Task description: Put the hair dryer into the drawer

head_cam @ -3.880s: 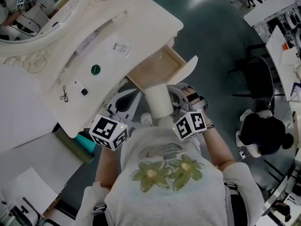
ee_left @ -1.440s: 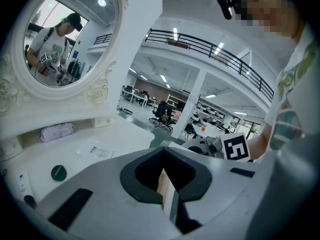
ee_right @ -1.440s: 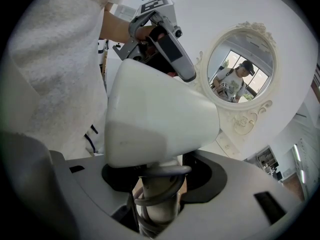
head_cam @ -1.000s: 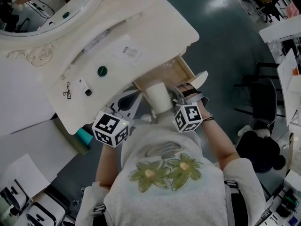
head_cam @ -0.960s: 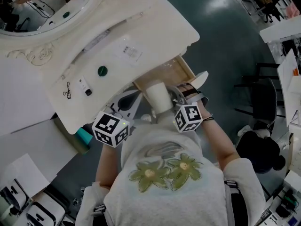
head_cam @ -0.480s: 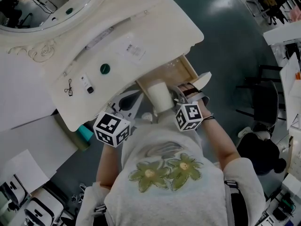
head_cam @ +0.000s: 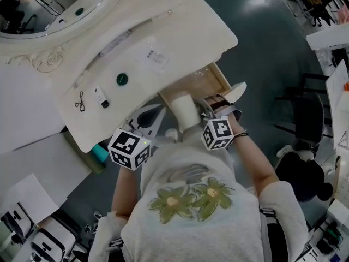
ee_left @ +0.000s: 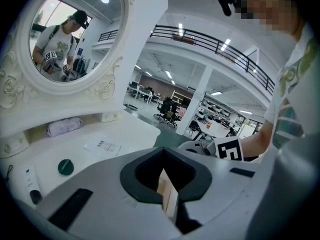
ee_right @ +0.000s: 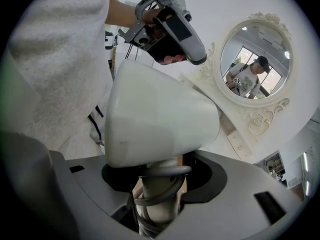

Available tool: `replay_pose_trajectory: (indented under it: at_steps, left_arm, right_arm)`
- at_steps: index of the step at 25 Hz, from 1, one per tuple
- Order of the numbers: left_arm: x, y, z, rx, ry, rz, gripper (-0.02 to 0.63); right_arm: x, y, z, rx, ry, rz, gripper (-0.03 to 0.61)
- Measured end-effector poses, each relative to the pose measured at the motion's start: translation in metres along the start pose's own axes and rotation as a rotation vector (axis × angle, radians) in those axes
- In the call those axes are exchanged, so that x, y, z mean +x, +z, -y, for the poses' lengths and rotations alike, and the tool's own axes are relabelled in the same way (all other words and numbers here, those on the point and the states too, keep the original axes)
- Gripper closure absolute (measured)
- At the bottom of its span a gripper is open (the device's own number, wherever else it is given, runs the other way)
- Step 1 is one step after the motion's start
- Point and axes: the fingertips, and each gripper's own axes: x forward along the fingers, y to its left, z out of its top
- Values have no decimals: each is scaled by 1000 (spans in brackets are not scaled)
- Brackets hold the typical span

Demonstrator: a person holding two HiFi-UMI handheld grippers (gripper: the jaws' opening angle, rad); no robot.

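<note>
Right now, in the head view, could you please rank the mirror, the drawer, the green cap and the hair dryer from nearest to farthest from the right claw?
1. The hair dryer: gripped in the right claw.
2. The drawer: open, just beyond the dryer.
3. The green cap: on the tabletop, further left.
4. The mirror: far top left.

Left gripper: jaws drawn together, nothing gripped (its marker cube sits close to the chest).
Right gripper: jaws clamped on the handle of the hair dryer.
Right forearm: bare, angled forward from the body.
Left forearm: bare, tucked beside the torso.
</note>
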Motion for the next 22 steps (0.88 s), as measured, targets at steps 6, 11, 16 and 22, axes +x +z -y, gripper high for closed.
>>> replay_pose_trajectory:
  at_steps: [6, 11, 16, 22]
  left_arm:
    - [-1, -2, -5, -2, 9, -11, 604]
    - [1, -3, -9, -5, 19, -18, 604]
    - [2, -3, -11, -11, 24, -25, 604]
    - [5, -8, -15, -22, 29, -35, 604]
  right_arm:
    - [7, -5, -3, 10, 20, -6, 333]
    - [13, -11, -5, 11, 43, -14, 333]
    - [18, -15, -6, -9, 61, -30, 333]
    - [24, -20, -8, -17, 78, -38, 333]
